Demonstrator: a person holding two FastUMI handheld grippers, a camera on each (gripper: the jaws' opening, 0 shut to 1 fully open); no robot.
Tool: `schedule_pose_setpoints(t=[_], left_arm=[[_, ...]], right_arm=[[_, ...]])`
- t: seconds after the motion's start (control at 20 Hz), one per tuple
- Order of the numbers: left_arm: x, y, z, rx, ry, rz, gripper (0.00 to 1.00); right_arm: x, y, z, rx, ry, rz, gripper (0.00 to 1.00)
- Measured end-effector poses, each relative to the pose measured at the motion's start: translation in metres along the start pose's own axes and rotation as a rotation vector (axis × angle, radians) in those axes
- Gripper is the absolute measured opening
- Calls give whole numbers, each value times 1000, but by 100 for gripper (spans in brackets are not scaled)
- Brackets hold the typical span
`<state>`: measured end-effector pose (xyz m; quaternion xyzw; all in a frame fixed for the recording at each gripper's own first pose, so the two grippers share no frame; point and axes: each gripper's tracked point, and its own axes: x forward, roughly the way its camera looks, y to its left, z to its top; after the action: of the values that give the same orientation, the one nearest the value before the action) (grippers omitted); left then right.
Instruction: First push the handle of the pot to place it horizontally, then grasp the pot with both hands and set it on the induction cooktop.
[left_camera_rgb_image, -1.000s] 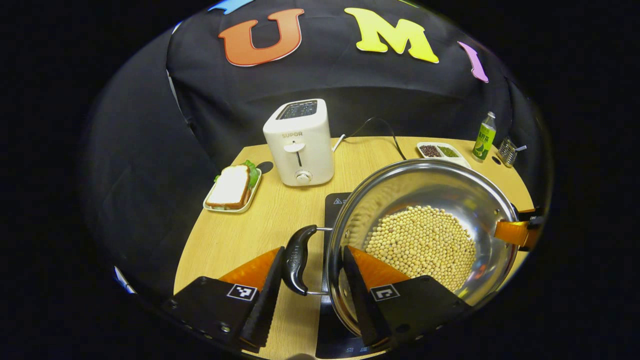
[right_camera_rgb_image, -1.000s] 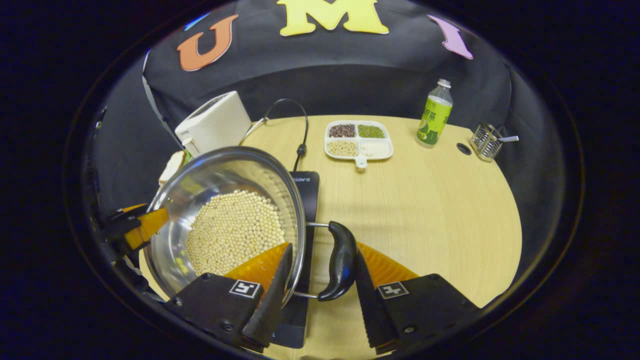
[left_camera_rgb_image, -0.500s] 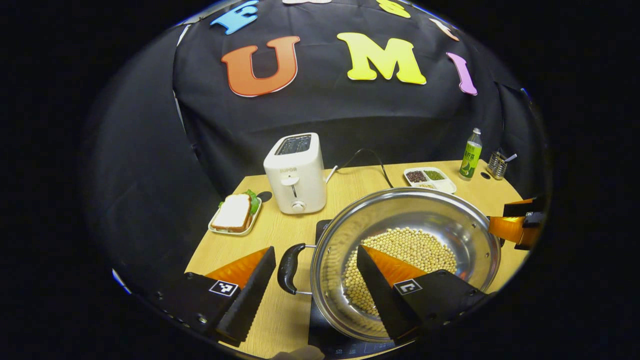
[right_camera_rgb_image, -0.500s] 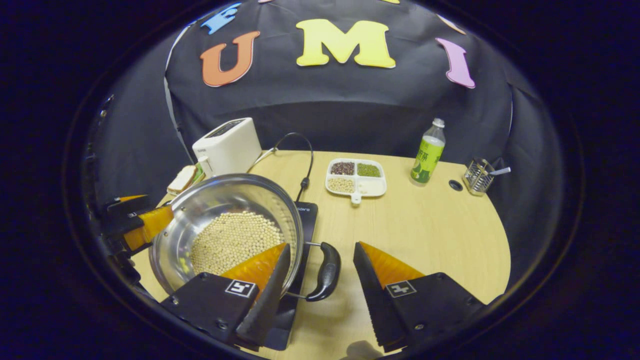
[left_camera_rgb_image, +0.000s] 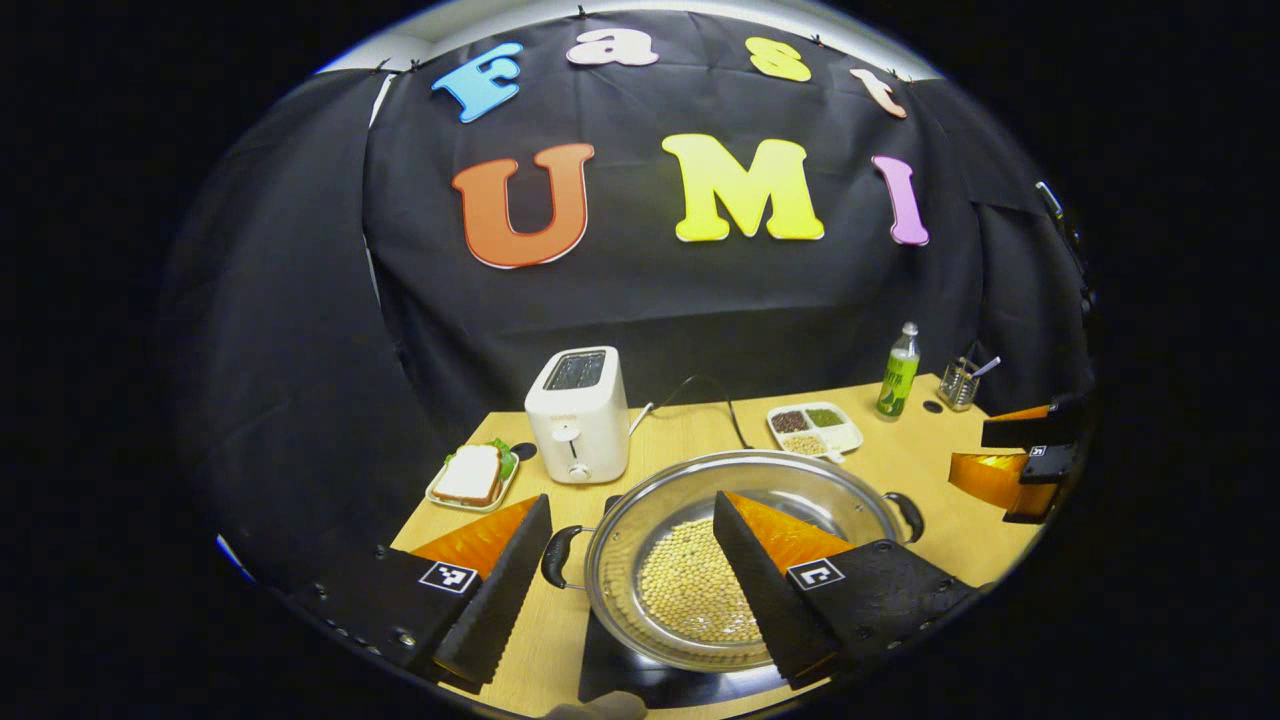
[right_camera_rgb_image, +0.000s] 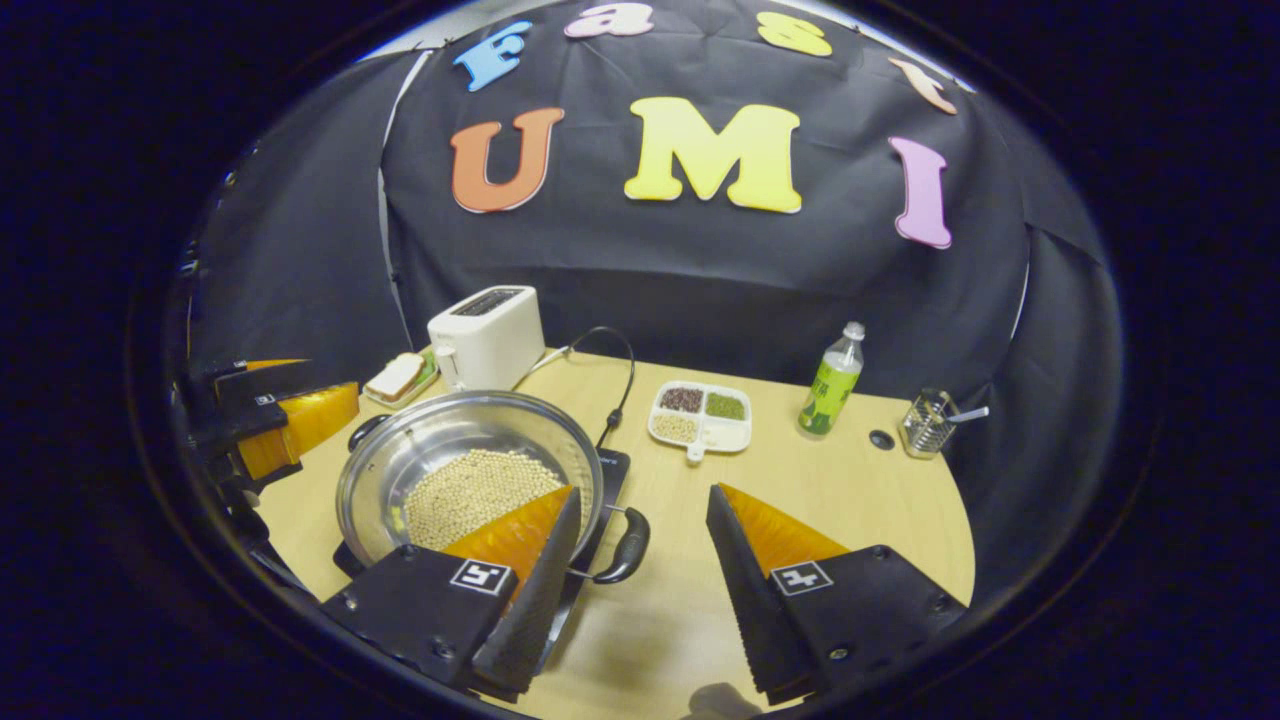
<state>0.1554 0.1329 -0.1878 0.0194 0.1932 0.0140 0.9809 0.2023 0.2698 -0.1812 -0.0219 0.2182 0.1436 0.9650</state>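
Sitting on the flat black induction cooktop, the round stainless-steel pot of pale yellow beans rests low on the light wooden surface, its two black side handles pointing out at roughly three and nine o'clock in the right gripper view. In the left gripper view the same pot lies at six o'clock, with one handle free in the wide gap of the jaws. The left gripper has its jaws spread wide, gripping nothing, one finger over the bare surface and the other over the pot's bowl. The right gripper also has its jaws spread wide and free, the near handle between them but untouched. Behind the pot at eleven o'clock stands a white two-slot toaster, with a sandwich on a small plate beside it. At one o'clock lie a white divided dish of mixed beans, a green-labelled plastic bottle and a small wire holder.
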Motion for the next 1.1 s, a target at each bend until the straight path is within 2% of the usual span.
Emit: schedule_pose_setpoints(t=[0.4,0.5,0.55,0.8,1.1], left_arm=[[-85,-63,76,-35,-171,-7,97],[-111,-87,95,-32,-214,-5,96],[-119,-98,99,-27,-234,-1,96],[-176,-162,135,-60,-322,-9,96],[-232,-220,169,-46,-397,-9,96]], right_arm=[[-109,-65,47,-37,-184,-22,81],[-139,-87,56,-45,-226,-25,98],[-156,-102,60,-50,-247,-32,100],[-233,-170,74,-7,-342,-35,100],[-294,-250,81,83,-441,-80,100]])
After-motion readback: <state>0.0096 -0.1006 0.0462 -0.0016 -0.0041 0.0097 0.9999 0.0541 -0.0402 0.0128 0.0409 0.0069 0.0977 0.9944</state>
